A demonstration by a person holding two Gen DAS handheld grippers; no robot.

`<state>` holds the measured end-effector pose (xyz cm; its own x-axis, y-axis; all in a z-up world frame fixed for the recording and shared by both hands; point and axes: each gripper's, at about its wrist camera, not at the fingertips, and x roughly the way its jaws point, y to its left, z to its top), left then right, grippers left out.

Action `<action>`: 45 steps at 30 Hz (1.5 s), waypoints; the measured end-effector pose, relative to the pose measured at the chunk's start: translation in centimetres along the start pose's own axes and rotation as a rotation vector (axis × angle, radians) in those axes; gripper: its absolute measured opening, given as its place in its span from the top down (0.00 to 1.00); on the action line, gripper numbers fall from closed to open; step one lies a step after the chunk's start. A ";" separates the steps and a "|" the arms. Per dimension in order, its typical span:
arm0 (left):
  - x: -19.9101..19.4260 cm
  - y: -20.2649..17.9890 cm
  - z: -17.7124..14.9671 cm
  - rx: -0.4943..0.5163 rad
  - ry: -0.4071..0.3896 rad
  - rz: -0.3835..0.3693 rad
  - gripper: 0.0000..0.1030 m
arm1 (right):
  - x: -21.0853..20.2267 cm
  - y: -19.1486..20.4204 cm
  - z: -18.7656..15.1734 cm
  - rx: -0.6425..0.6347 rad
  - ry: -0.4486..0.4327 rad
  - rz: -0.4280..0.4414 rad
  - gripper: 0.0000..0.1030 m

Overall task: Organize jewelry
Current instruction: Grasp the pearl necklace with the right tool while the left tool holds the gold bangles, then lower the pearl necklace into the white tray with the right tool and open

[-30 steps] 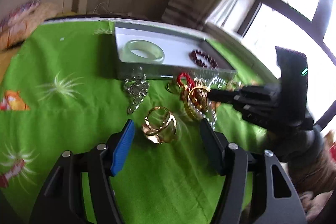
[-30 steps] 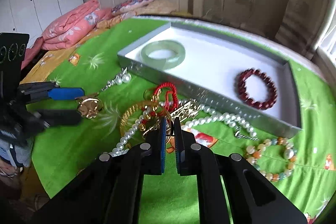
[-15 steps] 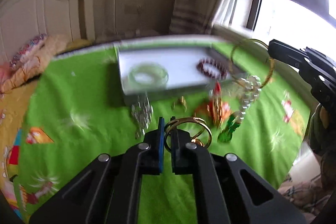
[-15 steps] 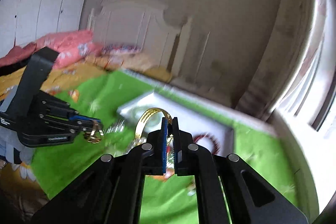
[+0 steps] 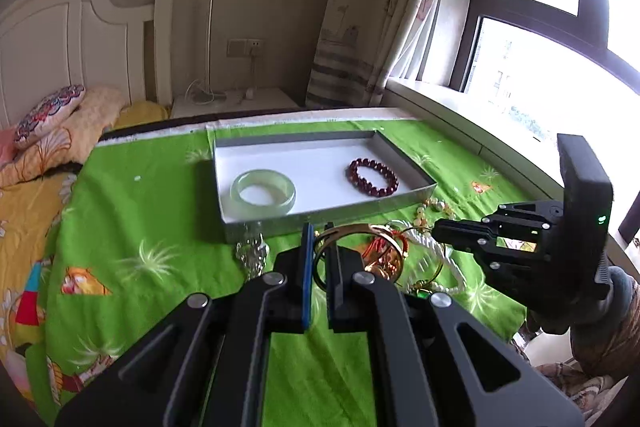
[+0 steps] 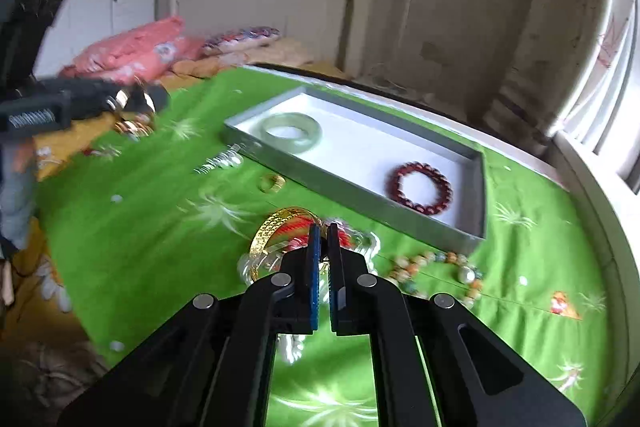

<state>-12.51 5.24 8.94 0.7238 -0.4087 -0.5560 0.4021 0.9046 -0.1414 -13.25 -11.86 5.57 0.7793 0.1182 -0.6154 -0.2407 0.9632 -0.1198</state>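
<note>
Green cloth (image 5: 168, 211); grey tray (image 5: 416, 197) with seemingly jade bangle (image 5: 263, 191), red bracelet (image 5: 372, 177)

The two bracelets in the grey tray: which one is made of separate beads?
The dark red bracelet, lying at the window end of the tray. It is a ring of round beads, while the pale green bangle is one smooth solid band.
</note>
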 end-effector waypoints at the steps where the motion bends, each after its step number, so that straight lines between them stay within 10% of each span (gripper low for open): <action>1: 0.0 0.2 -0.1 -0.004 0.000 0.003 0.95 | -0.6 -0.2 0.4 0.017 -0.023 0.012 0.96; 6: -0.3 1.7 -0.5 -0.053 -0.008 0.012 0.95 | -6.3 -5.1 3.7 0.185 -0.245 -0.044 0.97; 11: -0.1 2.7 -1.5 -0.101 -0.003 -0.011 0.95 | 0.1 -8.9 -3.1 0.230 0.036 -0.185 0.97; 22: 1.8 2.0 -2.8 -0.108 0.045 -0.027 0.94 | -1.7 -8.5 -0.6 0.240 -0.026 -0.177 0.99; 24: 2.1 2.0 -3.1 -0.104 0.056 -0.028 0.94 | -0.4 -8.7 -1.2 0.230 0.059 -0.146 0.92; 25: 2.3 2.1 -3.3 -0.102 0.064 -0.029 0.94 | -0.2 -8.6 -2.0 0.241 0.083 -0.112 0.76; 26: 2.4 2.1 -3.4 -0.103 0.067 -0.030 0.94 | 0.0 -8.5 -2.4 0.255 0.098 -0.080 0.38; 28: 2.7 2.4 -3.7 -0.116 0.072 -0.033 0.93 | -0.1 -7.8 -3.1 0.248 0.087 -0.044 0.24; 35: 3.1 2.7 -4.5 -0.133 0.089 -0.045 0.93 | 2.7 -7.0 -2.8 0.210 0.177 -0.037 0.56; 37: 3.1 2.6 -4.7 -0.128 0.092 -0.047 0.93 | 3.2 -7.2 -3.0 0.230 0.190 -0.025 0.92; 45: 2.8 2.6 -4.4 -0.137 0.078 -0.049 0.93 | -6.8 -5.5 4.4 0.131 -0.149 -0.116 0.92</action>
<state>-11.93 7.03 3.40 0.6576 -0.4465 -0.6068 0.3516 0.8942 -0.2770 -14.65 -16.91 13.80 0.8766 0.0296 -0.4804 -0.0749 0.9943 -0.0754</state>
